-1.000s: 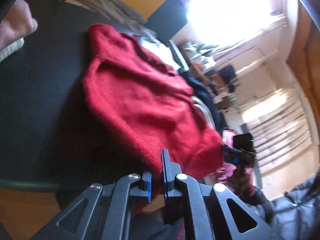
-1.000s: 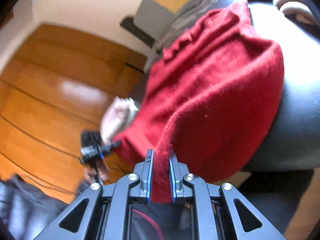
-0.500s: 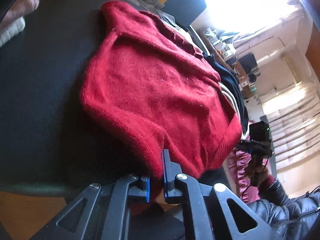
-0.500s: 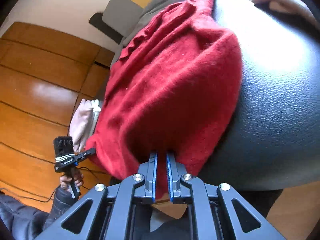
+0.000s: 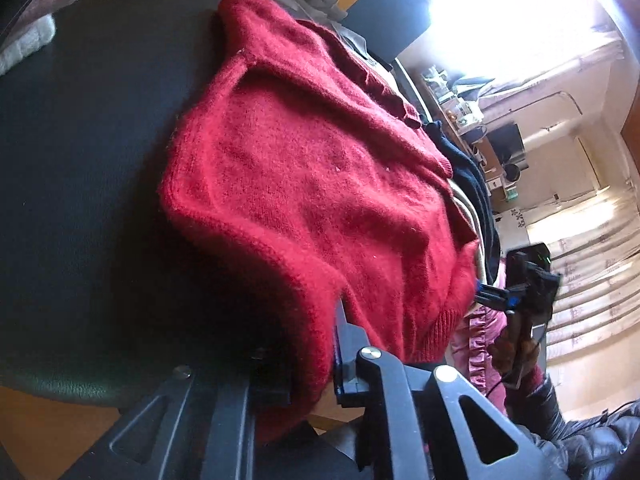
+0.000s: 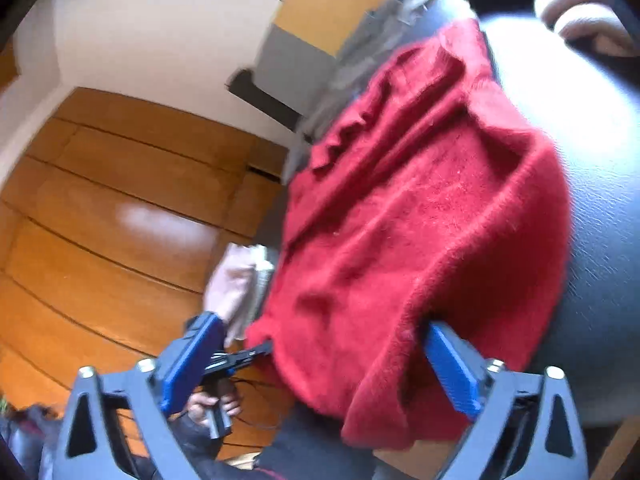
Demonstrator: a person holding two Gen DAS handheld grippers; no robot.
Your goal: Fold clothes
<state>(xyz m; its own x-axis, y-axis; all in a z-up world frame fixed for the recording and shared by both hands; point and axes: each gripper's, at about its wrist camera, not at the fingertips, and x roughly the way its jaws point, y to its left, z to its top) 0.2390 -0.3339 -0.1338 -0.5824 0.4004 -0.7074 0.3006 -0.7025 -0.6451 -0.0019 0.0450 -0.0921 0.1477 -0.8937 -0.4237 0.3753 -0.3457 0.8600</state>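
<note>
Change: right claw (image 6: 320,364) now stands wide apart, blue pads well clear of each other; half a second ago it was pinched on the hem of the red sweater (image 5: 320,184). The hem has dropped free and hangs between the pads, brushing the right one at most.
Left claw: left claw (image 5: 312,364) unchanged, still clamped narrow on a thick fold of the sweater's near edge; knit bulges out above and below the grip.
Meaning: my read is that one side of the pull or fold is let go and the other is not. Whether this ends a fold or is a regrip, the frames don't settle.
Location: sweater lies on the black padded worktop (image 5: 80,200), near edge draped over the front lip and hanging down toward the person.
State of fold: body looks doubled along its left side, thick rounded fold line there; top surface lumpy, not flat. Not a tidy finished fold as it lies.
Long axis: runs from the near hanging hem away from the claws to the far end at the back of the worktop, slightly diagonal in both wrist views.
Pointing: ribbed hem (image 5: 440,320) faces the person; narrower bunched end, neck or shoulder by the look, faces away. Can't tell which for certain.
Surroundings: other clothes piled at the sweater's far and right sides, including a dark garment (image 5: 472,184) touching its edge; pale folded knit (image 5: 28,40) well apart at the far left.
</note>
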